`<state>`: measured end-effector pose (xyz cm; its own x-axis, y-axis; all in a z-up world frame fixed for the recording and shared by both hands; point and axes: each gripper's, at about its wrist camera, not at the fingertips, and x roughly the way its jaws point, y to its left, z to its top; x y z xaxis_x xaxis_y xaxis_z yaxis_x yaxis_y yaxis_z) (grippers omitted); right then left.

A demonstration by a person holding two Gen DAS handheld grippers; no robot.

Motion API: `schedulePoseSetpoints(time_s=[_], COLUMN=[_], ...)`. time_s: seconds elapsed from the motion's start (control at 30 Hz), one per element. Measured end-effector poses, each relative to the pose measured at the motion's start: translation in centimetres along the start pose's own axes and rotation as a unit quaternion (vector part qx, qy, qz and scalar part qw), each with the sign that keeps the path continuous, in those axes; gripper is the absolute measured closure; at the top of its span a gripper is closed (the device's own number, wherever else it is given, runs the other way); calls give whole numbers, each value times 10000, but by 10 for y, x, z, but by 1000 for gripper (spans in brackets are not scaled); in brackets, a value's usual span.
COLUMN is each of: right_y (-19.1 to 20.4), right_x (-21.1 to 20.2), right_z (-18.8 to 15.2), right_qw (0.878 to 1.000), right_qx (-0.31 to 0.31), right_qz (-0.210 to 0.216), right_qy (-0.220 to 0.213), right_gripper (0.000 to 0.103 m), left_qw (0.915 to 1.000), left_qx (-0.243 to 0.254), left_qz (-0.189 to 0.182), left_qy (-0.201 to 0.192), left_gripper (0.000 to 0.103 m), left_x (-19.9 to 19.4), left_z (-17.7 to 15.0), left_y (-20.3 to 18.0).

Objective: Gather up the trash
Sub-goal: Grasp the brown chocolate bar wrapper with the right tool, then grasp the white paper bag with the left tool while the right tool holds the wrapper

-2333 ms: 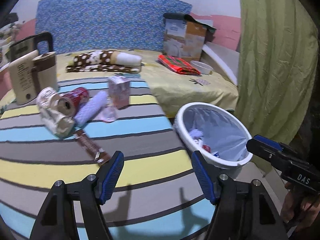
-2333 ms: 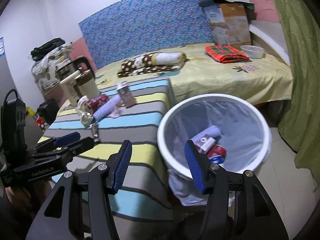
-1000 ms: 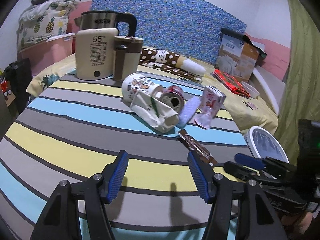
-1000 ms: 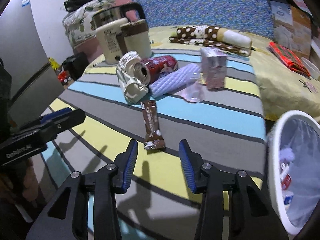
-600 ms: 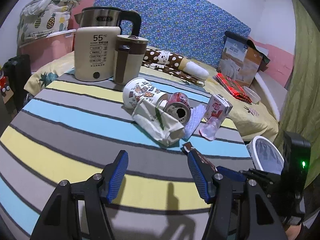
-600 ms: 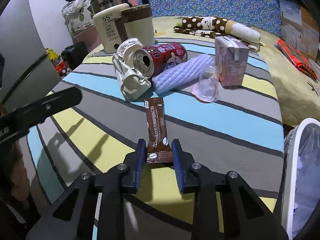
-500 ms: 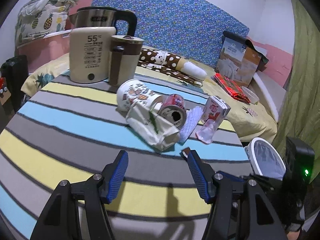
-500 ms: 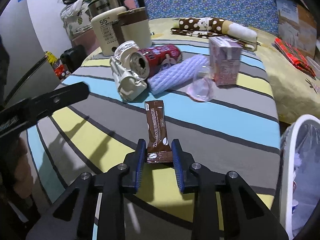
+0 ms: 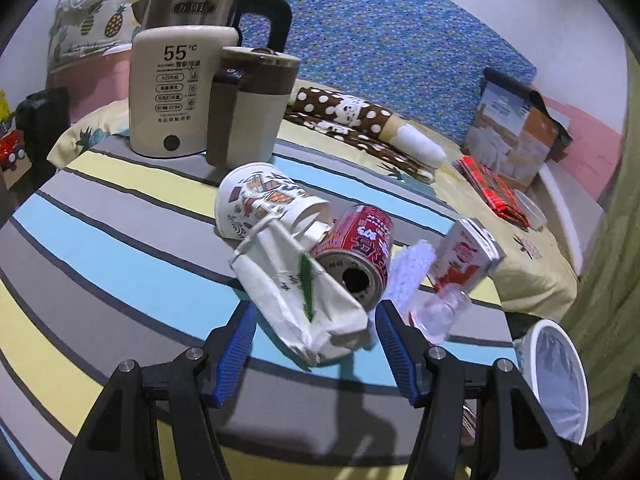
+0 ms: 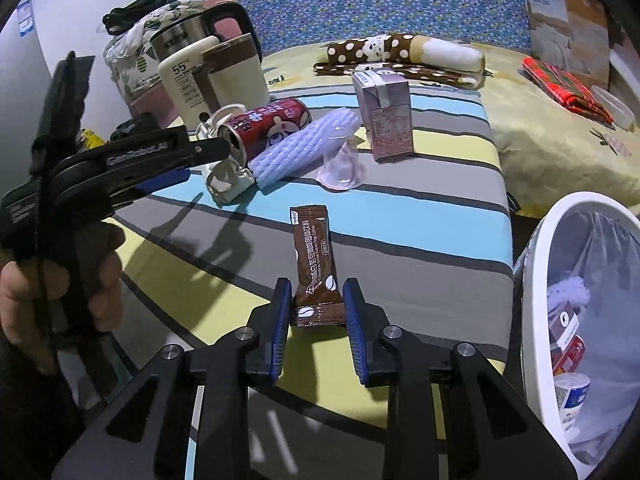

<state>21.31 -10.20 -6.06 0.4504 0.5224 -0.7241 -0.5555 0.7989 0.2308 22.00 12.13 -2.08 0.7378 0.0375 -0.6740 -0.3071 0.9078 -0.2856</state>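
Note:
My right gripper is shut on the near end of a brown coffee sachet and holds it over the striped table. My left gripper is open, its jaws on either side of a crumpled white paper bag. Beside the bag lie a red can, a printed paper cup, a lilac corrugated wrapper, a clear plastic cup and a pink carton. The left gripper also shows in the right wrist view, at the bag and can.
A white bin lined with a bag stands at the table's right edge and holds several bits of trash. A kettle and a brown-and-cream mug stand at the table's far side. A bed with a box lies behind.
My right gripper has come from over the bin to the sachet and shut on it. My left gripper has moved forward up to the paper bag and can.

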Motion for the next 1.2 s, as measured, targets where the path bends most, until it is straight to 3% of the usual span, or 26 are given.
schedulePoseSetpoints(time_s=[0.33,0.4,0.47,0.57,0.77,0.93,1.2], right_y=[-4,-6,-6,-6,-7,-11,-13], right_x=[-4,-4,-5,-6,-7,-9,-7], right_z=[-2,-2,-2,-2,-2,-4,-4], right_qw=[10000,10000,9999,9999,9999,9999,9998], right_qx=[37,60,68,72,71,92,126], right_qz=[43,46,53,50,43,31,113], right_qy=[-59,-64,-81,-98,-106,-116,-122], right_gripper=[74,74,74,74,74,74,74], left_qw=[9996,9983,9979,9980,9997,9989,9953], left_qx=[81,56,-80,-426,-22,336,572], left_qz=[212,547,628,452,96,329,764], left_qy=[-149,-173,-166,-124,-212,9,159], left_gripper=[41,41,41,42,42,42,40], left_x=[-10,-16,-23,-32,-29,-1,19], left_z=[-1,-1,-3,-3,-3,-9,-14], left_y=[11,20,32,45,10,-17,-25])
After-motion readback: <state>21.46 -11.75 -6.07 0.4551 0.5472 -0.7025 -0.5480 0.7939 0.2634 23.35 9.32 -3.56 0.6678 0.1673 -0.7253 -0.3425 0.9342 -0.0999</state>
